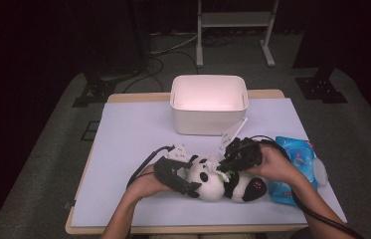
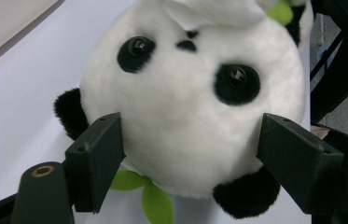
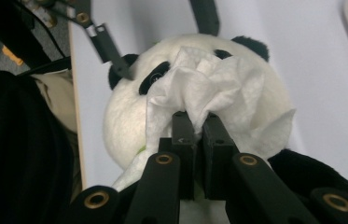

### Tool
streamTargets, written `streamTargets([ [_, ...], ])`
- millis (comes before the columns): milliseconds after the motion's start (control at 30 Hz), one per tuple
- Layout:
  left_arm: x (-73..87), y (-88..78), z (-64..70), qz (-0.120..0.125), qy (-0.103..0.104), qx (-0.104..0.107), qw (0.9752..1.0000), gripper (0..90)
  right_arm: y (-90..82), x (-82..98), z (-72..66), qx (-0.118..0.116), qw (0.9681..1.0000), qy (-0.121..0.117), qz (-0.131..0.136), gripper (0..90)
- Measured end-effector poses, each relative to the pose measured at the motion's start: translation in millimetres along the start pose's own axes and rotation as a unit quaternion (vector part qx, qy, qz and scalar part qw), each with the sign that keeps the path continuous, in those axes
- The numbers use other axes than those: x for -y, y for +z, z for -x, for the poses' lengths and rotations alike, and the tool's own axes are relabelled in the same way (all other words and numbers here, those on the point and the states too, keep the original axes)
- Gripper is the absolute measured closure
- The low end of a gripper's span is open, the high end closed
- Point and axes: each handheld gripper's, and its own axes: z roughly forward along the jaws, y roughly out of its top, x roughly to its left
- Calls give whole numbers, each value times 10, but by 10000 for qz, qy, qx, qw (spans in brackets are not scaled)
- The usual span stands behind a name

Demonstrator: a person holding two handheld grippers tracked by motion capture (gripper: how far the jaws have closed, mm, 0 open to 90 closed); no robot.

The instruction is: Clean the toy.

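Pinching a tissue against the panda face, the right tongs wipe while the left tongs clasp its head near the surface's front edge.

Table brightly lit from above, room behind falls dark; bin glares pinkish, close views slightly soft.

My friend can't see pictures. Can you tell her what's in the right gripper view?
The right gripper, its two black jaws shut, pinches a crumpled white tissue against the face of a toy panda lying on a white table. The left gripper touches the panda's head from the far side.
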Motion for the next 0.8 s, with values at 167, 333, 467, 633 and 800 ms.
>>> streamTargets([
  [167,9,7,-4,-23,-2,-12,10000,203,0,-20,106,-9,9999,103,29,850],
  [333,15,35,-11,-29,45,-18,10000,217,-1,-40,122,25,9999,126,16,849],
  [467,14,58,-12,14,87,-57,9999,231,-27,-47,91,-25,9999,134,103,851],
  [633,2,58,-14,25,69,-92,9999,232,-40,-83,44,-34,9999,86,122,851],
  [800,-2,55,-28,71,31,-98,9999,233,-10,-142,22,-123,9998,3,168,851],
])
